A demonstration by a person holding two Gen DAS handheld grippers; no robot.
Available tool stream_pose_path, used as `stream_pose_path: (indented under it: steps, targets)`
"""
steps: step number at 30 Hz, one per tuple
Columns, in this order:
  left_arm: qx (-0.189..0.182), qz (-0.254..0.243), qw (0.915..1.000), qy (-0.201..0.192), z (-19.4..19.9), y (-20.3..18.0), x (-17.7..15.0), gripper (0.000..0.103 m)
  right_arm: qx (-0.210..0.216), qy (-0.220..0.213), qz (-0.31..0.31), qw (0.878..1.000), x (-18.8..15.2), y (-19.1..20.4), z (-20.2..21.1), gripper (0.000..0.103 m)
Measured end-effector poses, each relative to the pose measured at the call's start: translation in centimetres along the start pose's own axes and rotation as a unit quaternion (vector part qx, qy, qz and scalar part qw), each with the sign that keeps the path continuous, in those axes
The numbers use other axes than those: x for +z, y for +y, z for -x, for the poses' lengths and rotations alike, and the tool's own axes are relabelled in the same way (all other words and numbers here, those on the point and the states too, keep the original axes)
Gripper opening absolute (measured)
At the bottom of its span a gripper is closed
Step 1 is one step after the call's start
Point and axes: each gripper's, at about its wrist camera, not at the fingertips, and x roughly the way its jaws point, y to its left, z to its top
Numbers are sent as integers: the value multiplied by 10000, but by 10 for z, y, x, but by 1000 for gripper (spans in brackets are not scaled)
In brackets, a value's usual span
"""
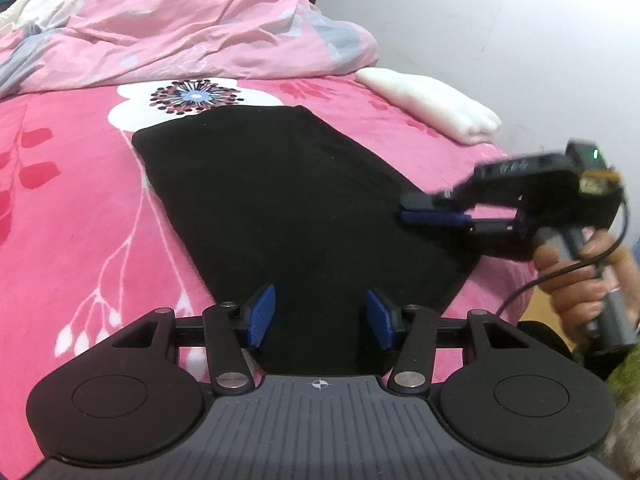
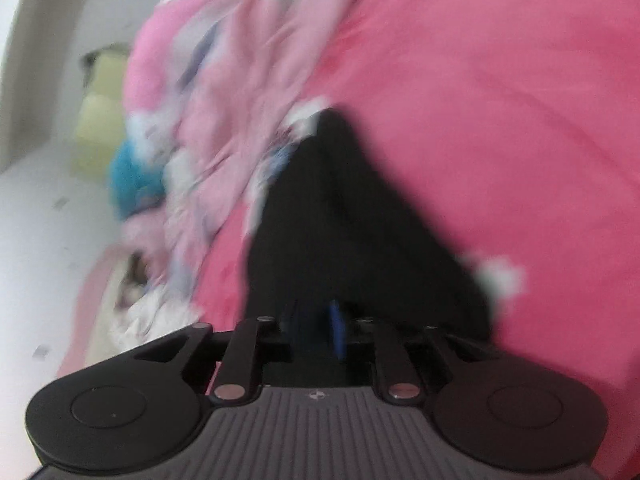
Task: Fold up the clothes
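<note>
Folded black garment [image 1: 280,200] spread flat on pink floral bedsheet [image 1: 72,208], long axis running away from the left wrist camera toward a large white flower print. Near edge of that garment directly under left gripper [image 1: 322,316]; 2 blue pads [image 1: 262,314] apart, with black cloth visible in the gap between them but not pinched. Whether the pads touch the cloth: cannot tell.

Right gripper [image 1: 434,210] entering from the right side of the left wrist view, held by a hand [image 1: 580,280] around a grey handle, a thin black cable trailing from it. Its 2 blue-padded fingers pressed together, tips over the right-hand edge of the garment, roughly halfway along its length. Nothing seen caught between those fingers there.

Right wrist view heavily blurred: right gripper [image 2: 316,328] together at the centre, black garment [image 2: 344,220] stretching away just ahead of the fingertips, pink sheet on both sides.

Crumpled pink duvet [image 1: 180,28] heaped beyond the far end of the garment, well apart from both grippers. Folded white cloth [image 1: 432,104] at the bed's right edge, near the wall, apart from the black garment.
</note>
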Motion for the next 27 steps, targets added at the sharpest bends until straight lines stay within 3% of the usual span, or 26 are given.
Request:
stream_pose_path:
  steps: [3, 5, 7, 10, 11, 12, 13, 15, 17, 19, 21, 24, 25, 27]
  targets:
    - [-17, 30, 10000, 0, 1, 1, -2, 51, -567, -890, -132, 9943, 7, -7, 35, 6]
    - [-35, 25, 10000, 2, 1, 2, -2, 51, -372, -1061, -123, 9936, 9, -1, 48, 6]
    - [-36, 28, 10000, 13, 1, 2, -2, 51, -125, -851, 110, 9962, 7, 14, 40, 6]
    - [-18, 45, 10000, 18, 0, 1, -1, 51, 134, 21, 473, 9988, 4, 35, -10, 10]
    - [-19, 35, 10000, 12, 0, 1, -1, 51, 67, 201, 473, 9987, 5, 35, -23, 10]
    - [-28, 26, 10000, 4, 0, 1, -2, 51, -108, 248, 421, 9987, 8, 31, -31, 4]
    - [-37, 16, 10000, -4, 1, 1, -2, 51, -268, 116, 303, 9991, 12, 25, -30, 0]
    - [-55, -7, 10000, -18, 1, 1, -3, 51, -560, -461, -51, 9974, 25, 10, -14, 0]
    - [-76, -44, 10000, -18, 1, 1, -4, 51, -664, -822, -21, 9944, 30, 14, -3, 2]
    - [-90, -65, 9999, -8, 0, 1, -4, 51, -315, -663, 27, 9973, 23, 23, -6, 2]
    - [-98, -71, 9999, -3, 0, 1, -3, 52, 29, -160, 62, 9998, 17, 31, -26, 3]
    - [-118, -57, 9999, -11, 0, 1, -4, 52, -29, 139, -191, 9997, 23, 27, -57, 0]
    - [-131, -54, 9999, -13, 0, 1, -4, 52, -31, 71, -310, 9995, 28, 21, -59, 0]
    - [-160, -46, 9999, -14, 0, 3, -4, 53, -366, -517, -401, 9972, 39, 20, -47, 0]
